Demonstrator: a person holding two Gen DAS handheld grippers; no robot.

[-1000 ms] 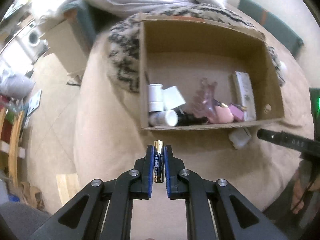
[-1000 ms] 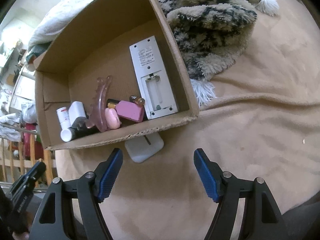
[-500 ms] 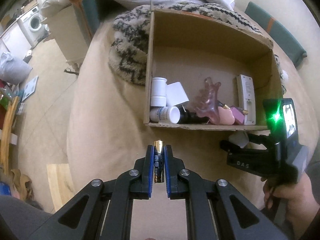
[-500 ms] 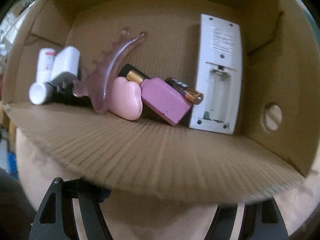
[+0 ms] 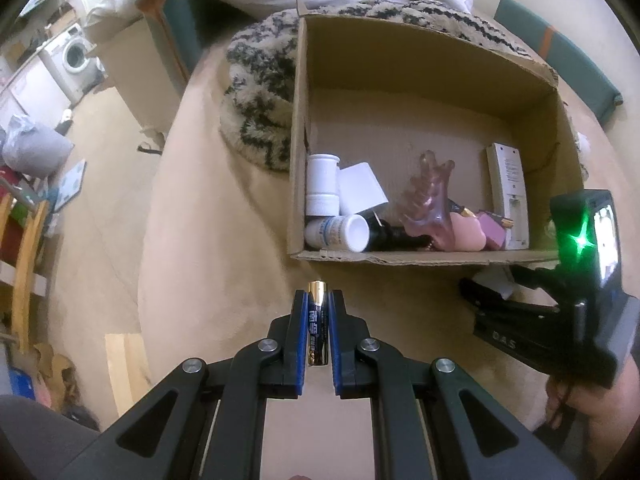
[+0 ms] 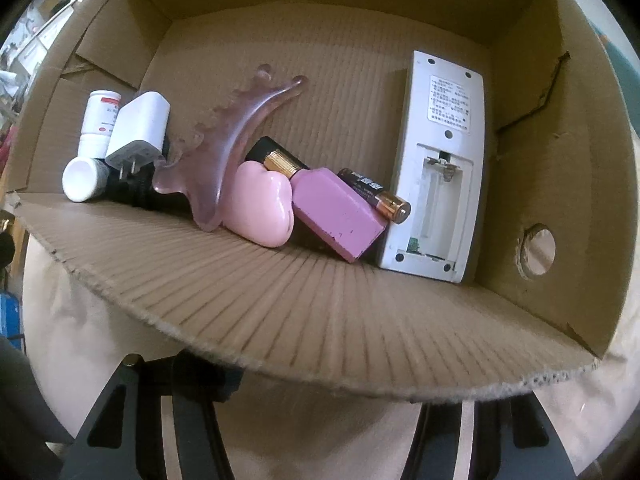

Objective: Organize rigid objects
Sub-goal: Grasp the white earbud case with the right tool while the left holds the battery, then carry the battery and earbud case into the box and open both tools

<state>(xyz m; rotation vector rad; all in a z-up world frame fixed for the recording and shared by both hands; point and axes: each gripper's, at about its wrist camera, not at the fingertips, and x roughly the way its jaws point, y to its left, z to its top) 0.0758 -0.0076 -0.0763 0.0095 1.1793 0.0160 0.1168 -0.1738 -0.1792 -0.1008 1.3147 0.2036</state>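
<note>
Battery clamped, box just ahead

Battery sits upright in my left gripper, jaws gripping it, short of the cardboard box. Right gripper jaws closing around a white piece outside the box wall; contact hidden. Remote lies inside.

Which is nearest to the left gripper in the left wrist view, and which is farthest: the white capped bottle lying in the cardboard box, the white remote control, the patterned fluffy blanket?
1. White capped bottle, box's near left corner.
2. White remote control, box's right side.
3. Patterned fluffy blanket, behind the box.
</note>
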